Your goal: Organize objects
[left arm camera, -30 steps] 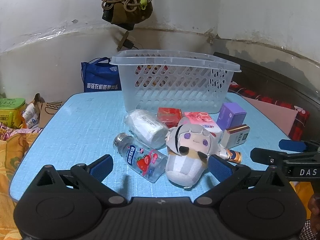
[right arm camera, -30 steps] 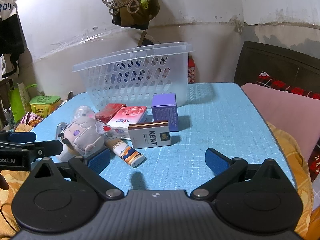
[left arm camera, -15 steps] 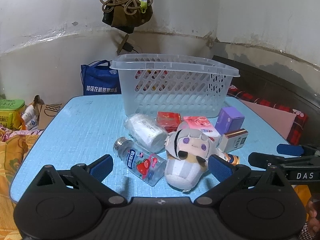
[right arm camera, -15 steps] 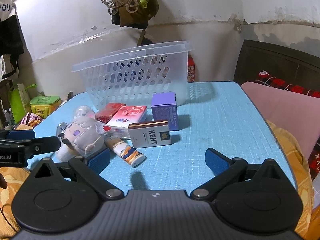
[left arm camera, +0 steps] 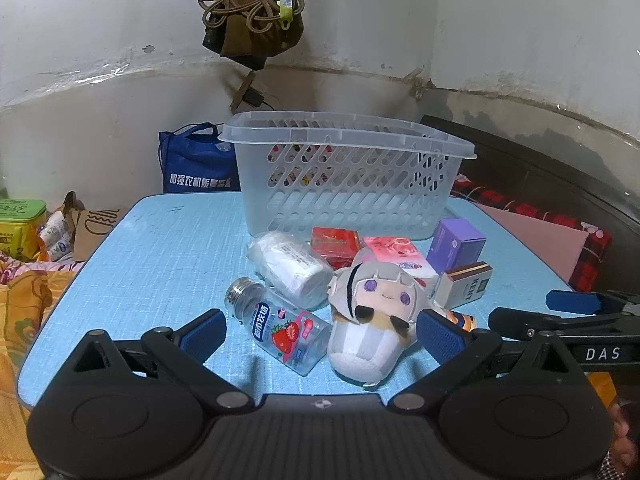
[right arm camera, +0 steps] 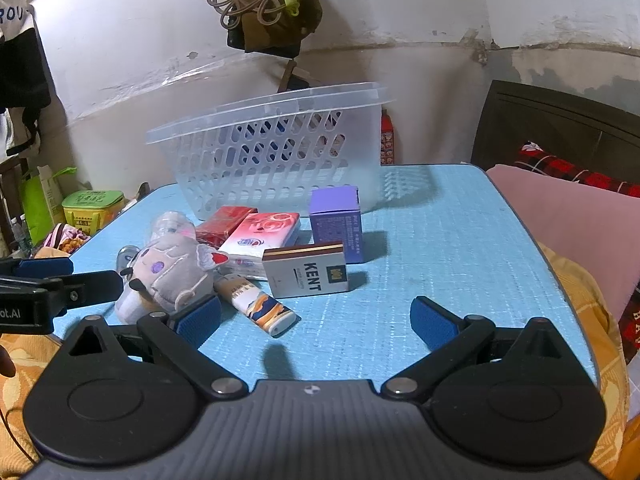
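A clear plastic basket (left arm camera: 348,176) stands at the back of the blue table (left arm camera: 160,264); it also shows in the right wrist view (right arm camera: 276,156). In front of it lie a grey plush doll (left arm camera: 372,316), a strawberry bottle (left arm camera: 280,328), a white wrapped roll (left arm camera: 292,268), a red box (left arm camera: 336,240), a pink tissue pack (right arm camera: 260,236), a purple box (right arm camera: 336,220), a KENT pack (right arm camera: 308,276) and a small tube (right arm camera: 256,306). My left gripper (left arm camera: 320,336) is open, low over the bottle and doll. My right gripper (right arm camera: 316,320) is open and empty, just in front of the tube and the KENT pack.
A blue bag (left arm camera: 196,164) stands behind the table at the left. A green tin (left arm camera: 20,220) and snack packs sit off the left edge. A pink cushion (right arm camera: 568,216) and a dark headboard (right arm camera: 560,128) lie to the right. Ropes hang on the wall (left arm camera: 248,0).
The left wrist view has drawn back and dropped slightly, so the objects sit a little higher in frame. The right gripper has hardly moved. Both stay open.
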